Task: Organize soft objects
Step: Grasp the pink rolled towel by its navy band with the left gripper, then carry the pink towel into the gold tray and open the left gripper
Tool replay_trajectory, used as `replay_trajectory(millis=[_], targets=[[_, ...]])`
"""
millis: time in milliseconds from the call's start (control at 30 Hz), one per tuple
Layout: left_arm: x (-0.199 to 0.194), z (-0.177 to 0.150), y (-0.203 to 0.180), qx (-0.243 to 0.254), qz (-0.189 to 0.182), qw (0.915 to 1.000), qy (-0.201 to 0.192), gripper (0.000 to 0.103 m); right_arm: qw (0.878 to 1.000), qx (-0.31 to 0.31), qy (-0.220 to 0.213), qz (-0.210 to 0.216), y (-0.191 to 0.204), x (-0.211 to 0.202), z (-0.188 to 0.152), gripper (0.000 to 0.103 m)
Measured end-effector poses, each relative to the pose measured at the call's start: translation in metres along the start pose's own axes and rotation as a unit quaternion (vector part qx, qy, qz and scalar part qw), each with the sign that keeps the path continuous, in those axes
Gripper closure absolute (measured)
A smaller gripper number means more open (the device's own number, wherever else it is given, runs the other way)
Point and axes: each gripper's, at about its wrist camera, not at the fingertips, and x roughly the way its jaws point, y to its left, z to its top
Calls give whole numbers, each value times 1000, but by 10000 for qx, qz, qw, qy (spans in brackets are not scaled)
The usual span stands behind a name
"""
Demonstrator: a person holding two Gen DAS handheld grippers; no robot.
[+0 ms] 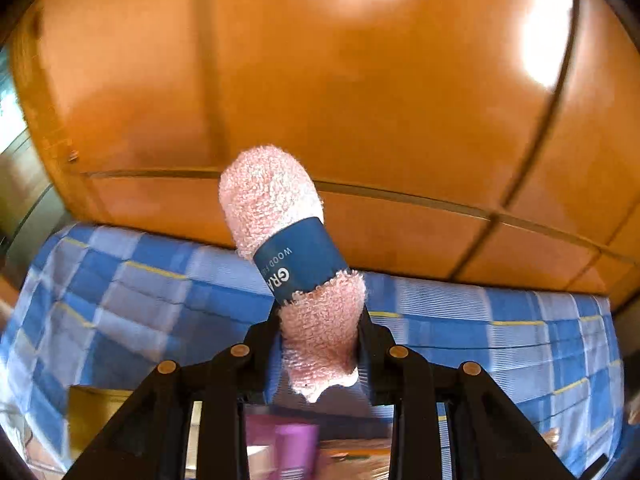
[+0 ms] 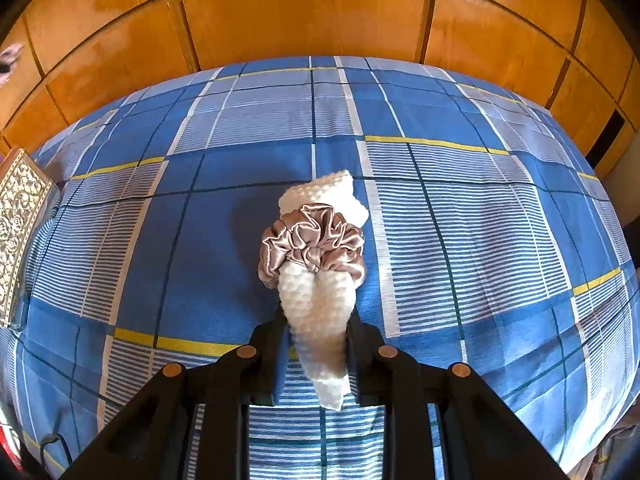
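In the left wrist view my left gripper is shut on the lower end of a rolled pink towel with a dark blue paper band. The roll sticks up and away, tilted left, above the blue checked bed. In the right wrist view my right gripper is shut on a rolled white knitted cloth ringed by a taupe satin scrunchie. It is held over the bed, its far end low above the sheet.
Orange wooden wardrobe doors stand behind the bed, also in the right wrist view. A patterned gold box lies at the bed's left edge. Blurred pink and yellow items show below the left gripper.
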Motion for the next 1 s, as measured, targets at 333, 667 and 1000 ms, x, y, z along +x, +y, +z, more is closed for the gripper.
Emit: replay_trajectory(millis=[333,667,1000], targets=[[-51,-81,158,-819,273,9960,-244,72,9987,-178,88,-478,13,4,1,79],[-77,-201,219,-1246,210,9919,-144,72,9978,-144,11,-643,15,4,0,81],[-64,-301,242,-1588,334,9857,444,72,9956,-183,-21,-921,22,4,-1,82]])
